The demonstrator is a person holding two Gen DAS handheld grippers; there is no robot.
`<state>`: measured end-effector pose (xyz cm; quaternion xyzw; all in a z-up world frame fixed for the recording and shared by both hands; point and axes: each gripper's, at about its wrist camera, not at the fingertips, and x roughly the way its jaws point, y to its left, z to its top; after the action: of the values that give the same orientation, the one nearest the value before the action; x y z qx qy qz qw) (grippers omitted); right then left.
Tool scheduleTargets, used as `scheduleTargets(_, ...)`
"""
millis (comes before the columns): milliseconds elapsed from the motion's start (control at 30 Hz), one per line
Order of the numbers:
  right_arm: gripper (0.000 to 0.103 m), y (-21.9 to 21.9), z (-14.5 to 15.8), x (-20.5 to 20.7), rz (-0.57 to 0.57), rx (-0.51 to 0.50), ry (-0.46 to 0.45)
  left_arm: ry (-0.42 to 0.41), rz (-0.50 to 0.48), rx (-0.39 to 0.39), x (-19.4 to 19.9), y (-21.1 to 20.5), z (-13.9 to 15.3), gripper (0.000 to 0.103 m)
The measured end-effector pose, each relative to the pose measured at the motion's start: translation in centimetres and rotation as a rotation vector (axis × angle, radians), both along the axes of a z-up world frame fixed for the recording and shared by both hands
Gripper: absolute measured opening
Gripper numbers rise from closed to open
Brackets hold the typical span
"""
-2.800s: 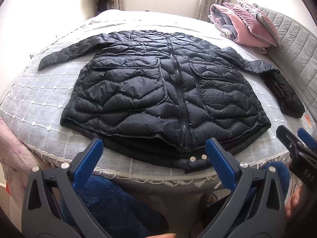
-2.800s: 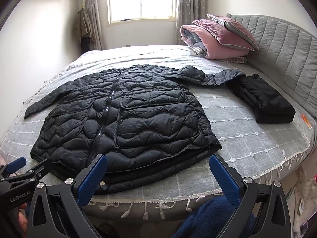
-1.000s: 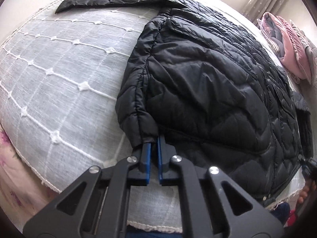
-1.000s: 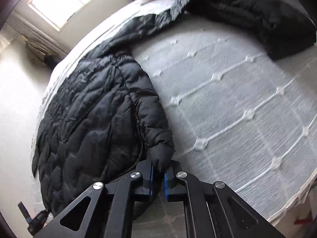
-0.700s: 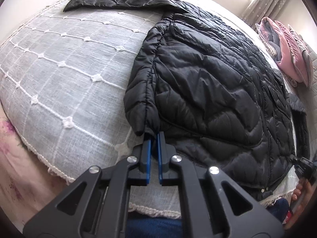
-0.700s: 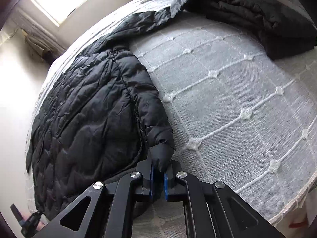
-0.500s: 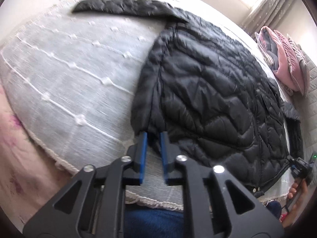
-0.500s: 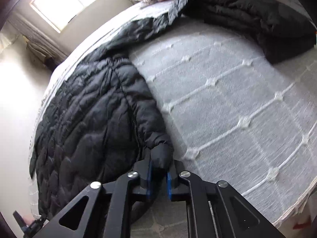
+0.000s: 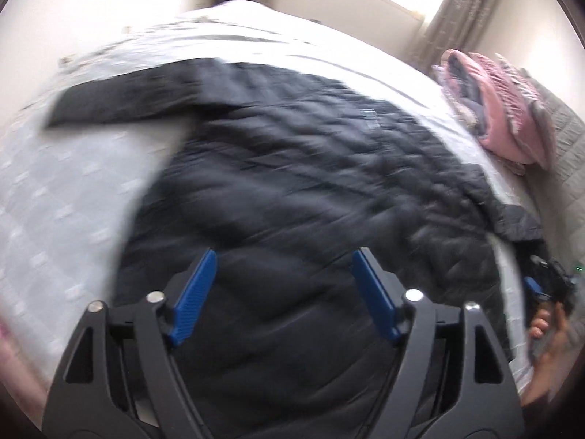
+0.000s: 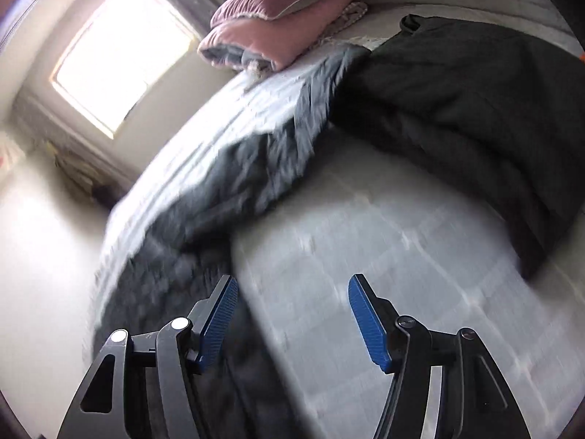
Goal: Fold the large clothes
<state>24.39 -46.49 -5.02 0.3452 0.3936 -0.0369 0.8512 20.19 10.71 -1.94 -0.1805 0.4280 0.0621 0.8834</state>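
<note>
- Both views blurry, so details are limited.
- Left gripper (image 9: 283, 292) is opening, blue pads spread wide, nothing pinched; it is hovering over the black jacket (image 9: 310, 190).
- Jacket is lying flat on the grey bedspread (image 9: 65, 190), one sleeve (image 9: 124, 102) stretching out to the left.
- Right gripper (image 10: 292, 314) is also opening, jaws apart and empty, jacket edge (image 10: 190, 256) sitting just beside its left pad.
- Folded dark garment (image 10: 475, 109) is resting at the far right of the bed, pink quilts (image 10: 278, 18) behind it.
- Person's hand (image 9: 548, 333) is showing at the right edge of the left view.

Black quilted jacket (image 9: 292, 190) lies spread on the bed — seemingly flat.
</note>
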Motion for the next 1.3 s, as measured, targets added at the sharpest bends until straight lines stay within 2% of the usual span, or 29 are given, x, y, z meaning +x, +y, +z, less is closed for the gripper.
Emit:
scheduleTargets(100, 0.064, -1.1, -1.2, 4.5, -0.025, 0.049, 0.0, 0.043, -0.053, -0.018, 5.5, -3.5, -1.0, 0.083)
scheduleTargets(167, 0.065, -1.7, -2.1, 7.3, -0.059, 0.049, 0.017, 0.056, -0.098, 0.002, 8.2, -5.5, -2.4, 0.083)
scheduleTargets(300, 0.064, -3.0, -3.2, 12.5, -0.13, -0.031, 0.065, 0.124, -0.148, 0.157, 9.7, -8.1, -6.8, 0.083)
scheduleTargets(367, 0.062, -3.4, -3.6, 14.6, -0.155, -0.078, 0.079, 0.115, -0.182, 0.205, 9.3, -8.6, -7.2, 0.083)
scheduleTargets(400, 0.056, -3.6, -3.8, 15.3, -0.176, -0.09, 0.088, 0.105, -0.186, 0.232, 9.2, -8.8, -7.3, 0.083)
scheduleTargets(467, 0.01, -4.1, -4.1, 16.7, -0.191, -0.097, 0.106, 0.112, -0.185, 0.213, 9.2, -8.7, -7.2, 0.083)
scheduleTargets(500, 0.008, -4.3, -4.0, 17.0, -0.191, -0.112, 0.122, 0.11, -0.174, 0.193, 9.1, -8.5, -7.3, 0.083)
scheduleTargets(567, 0.006, -4.3, -2.8, 17.5, -0.192, -0.201, 0.125, 0.107, -0.176, 0.164, 9.1, -8.3, -7.3, 0.083)
scheduleTargets(667, 0.004, -3.7, 1.6, 17.8, -0.196, -0.39, 0.071, 0.103, -0.199, 0.141, 8.7, -8.4, -7.2, 0.084)
scheduleTargets(767, 0.004, -4.1, 5.2, 17.8, -0.223, -0.416, 0.051, 0.108, -0.215, 0.106, 8.9, -8.5, -7.5, 0.087)
scheduleTargets(833, 0.003, -4.3, 7.7, 18.1, -0.254, -0.473, 0.051, 0.104, -0.241, 0.092, 8.8, -9.2, -7.5, 0.087)
scheduleTargets(933, 0.003, -4.4, 9.5, 18.4, -0.291, -0.549, 0.078, 0.096, -0.288, 0.096, 8.5, -9.9, -7.2, 0.087)
scheduleTargets(1000, 0.003, -4.3, 9.8, 18.4, -0.278, -0.567, 0.08, 0.09, -0.287, 0.07, 8.4, -9.2, -7.0, 0.087)
scheduleTargets(1067, 0.003, -3.6, 9.9, 18.1, -0.256, -0.561, 0.05, 0.084, -0.267, 0.005, 8.2, -7.5, -6.8, 0.087)
scheduleTargets(1133, 0.003, -2.2, 10.1, 17.8, -0.231, -0.547, 0.026, 0.072, -0.22, -0.033, 8.4, -5.9, -6.5, 0.087)
scheduleTargets(1233, 0.003, 0.3, 11.8, 17.8, -0.169, -0.522, -0.053, 0.051, -0.143, -0.028, 8.8, -3.9, -5.8, 0.087)
scheduleTargets(1300, 0.003, 3.4, 13.8, 17.5, -0.113, -0.534, -0.125, 0.034, -0.089, -0.03, 8.6, -1.9, -5.3, 0.087)
